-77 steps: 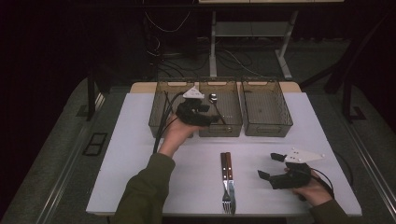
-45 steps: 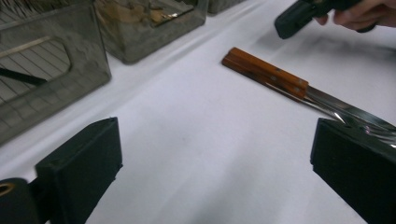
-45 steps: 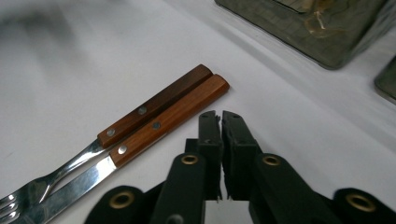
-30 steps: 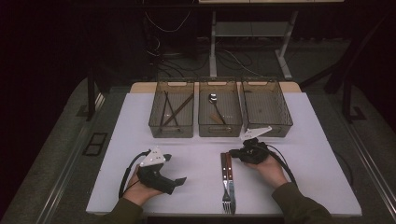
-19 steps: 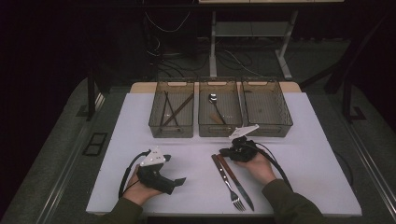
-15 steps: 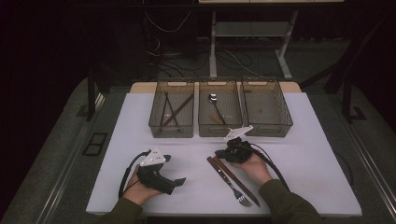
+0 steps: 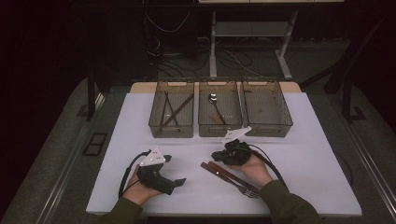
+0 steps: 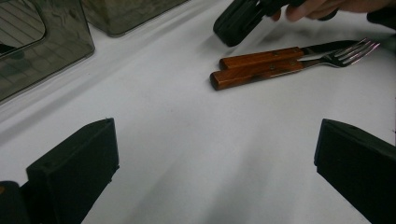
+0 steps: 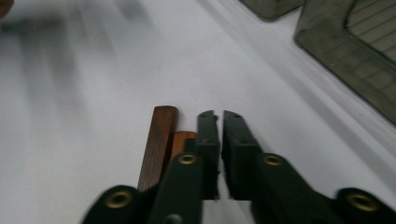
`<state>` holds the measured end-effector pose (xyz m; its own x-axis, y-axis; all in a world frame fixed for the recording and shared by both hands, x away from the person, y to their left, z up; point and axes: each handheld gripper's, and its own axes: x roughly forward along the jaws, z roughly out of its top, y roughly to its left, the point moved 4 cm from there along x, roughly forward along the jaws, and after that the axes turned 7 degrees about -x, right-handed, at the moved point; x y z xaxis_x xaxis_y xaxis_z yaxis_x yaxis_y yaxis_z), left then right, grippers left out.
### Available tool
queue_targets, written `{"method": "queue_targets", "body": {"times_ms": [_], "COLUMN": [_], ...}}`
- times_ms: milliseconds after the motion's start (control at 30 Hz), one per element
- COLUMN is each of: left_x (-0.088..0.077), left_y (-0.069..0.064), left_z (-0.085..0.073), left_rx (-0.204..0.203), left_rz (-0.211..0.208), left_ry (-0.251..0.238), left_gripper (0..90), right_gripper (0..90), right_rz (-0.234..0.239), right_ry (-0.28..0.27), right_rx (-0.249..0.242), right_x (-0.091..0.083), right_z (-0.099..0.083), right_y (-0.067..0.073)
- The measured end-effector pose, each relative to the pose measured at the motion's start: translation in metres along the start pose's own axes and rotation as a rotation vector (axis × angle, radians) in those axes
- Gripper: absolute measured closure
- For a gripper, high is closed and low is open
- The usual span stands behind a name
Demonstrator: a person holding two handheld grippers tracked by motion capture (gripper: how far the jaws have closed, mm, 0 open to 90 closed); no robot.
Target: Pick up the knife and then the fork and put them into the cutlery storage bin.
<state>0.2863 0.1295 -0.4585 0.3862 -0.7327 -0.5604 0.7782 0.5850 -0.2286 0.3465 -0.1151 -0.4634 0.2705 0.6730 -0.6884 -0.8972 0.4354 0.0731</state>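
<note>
A fork and a knife with wooden handles lie side by side, slanted, on the white table. My right gripper rests just behind their handle ends, pointing left. In the right gripper view its jaws stand nearly together with nothing between them, having just been opening a little, beside the handles. My left gripper lies at the front left, open wide and empty. The left gripper view has the fork and both handles ahead.
Three clear bins stand in a row at the back. The left bin holds thin dark sticks, the middle bin a spoon, and the right bin looks bare inside. Dark floor and cables lie beyond the table.
The left hand came back from the bins to the front left. The right gripper moved left to the cutlery, and the fork and knife swung from straight to slanted.
</note>
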Motion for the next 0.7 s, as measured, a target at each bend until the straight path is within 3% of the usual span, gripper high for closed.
{"method": "queue_targets", "body": {"times_ms": [233, 400, 500, 600, 700], "left_x": [0.000, 0.001, 0.001, 0.001, 0.002], "left_y": [-0.001, -0.001, -0.001, -0.001, -0.001], "left_z": [0.000, -0.001, -0.001, -0.001, -0.001], "left_rx": [-0.001, -0.002, 0.001, 0.002, 0.002], "left_rz": [-0.004, -0.005, -0.006, -0.007, -0.007], "left_ry": [0.000, 0.004, 0.005, 0.007, 0.009], "left_gripper": [0.0, 0.0, 0.0, 0.0, 0.0], "right_gripper": [70.6, 69.6, 67.5, 66.5, 66.6], "right_rz": [-0.032, -0.038, -0.037, -0.008, -0.011], "right_ry": [0.083, 0.172, 0.237, 0.279, 0.322], "right_rx": [0.010, -0.006, -0.046, -0.029, -0.049], "right_x": [-0.026, -0.030, -0.031, -0.032, -0.034], "right_z": [-0.004, -0.015, -0.021, -0.024, -0.025], "right_y": [0.009, 0.016, 0.017, 0.021, 0.022]}}
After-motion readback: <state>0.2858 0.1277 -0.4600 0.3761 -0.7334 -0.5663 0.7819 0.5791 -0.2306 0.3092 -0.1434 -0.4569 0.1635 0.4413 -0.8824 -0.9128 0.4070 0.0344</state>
